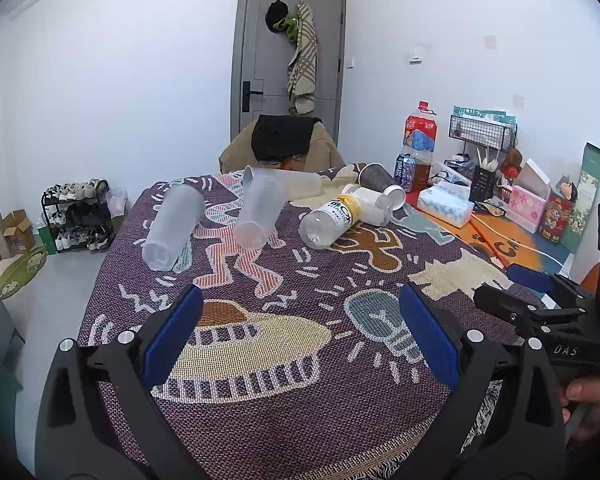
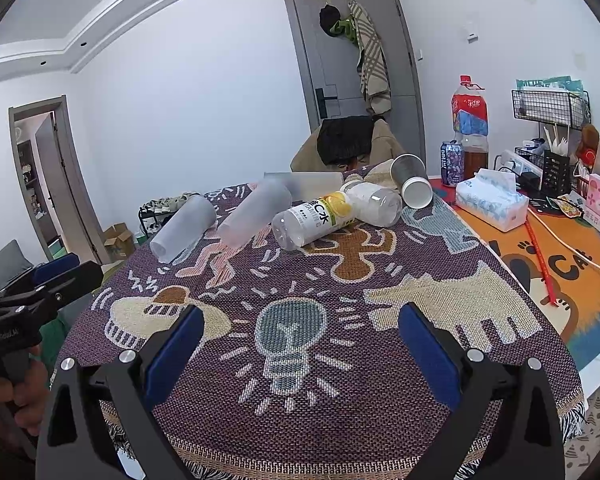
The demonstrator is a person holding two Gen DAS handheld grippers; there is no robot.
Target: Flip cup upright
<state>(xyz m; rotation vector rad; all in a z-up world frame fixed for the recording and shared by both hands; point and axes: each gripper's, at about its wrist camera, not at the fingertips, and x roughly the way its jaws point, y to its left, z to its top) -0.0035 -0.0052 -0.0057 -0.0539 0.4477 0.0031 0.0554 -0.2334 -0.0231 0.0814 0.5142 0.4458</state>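
Cup [image 1: 174, 227] sideways, base toward camera

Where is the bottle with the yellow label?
The bottle with the yellow label lies on its side in the middle of the patterned cloth, between a frosted cup on its left and a second clear bottle on its right.

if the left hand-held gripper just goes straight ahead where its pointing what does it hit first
Probably the middle frosted cup, lying on its side on the blanket. The open left hand-held gripper has only bare blanket before it; depth is unclear, so it could pass just beside the cup.
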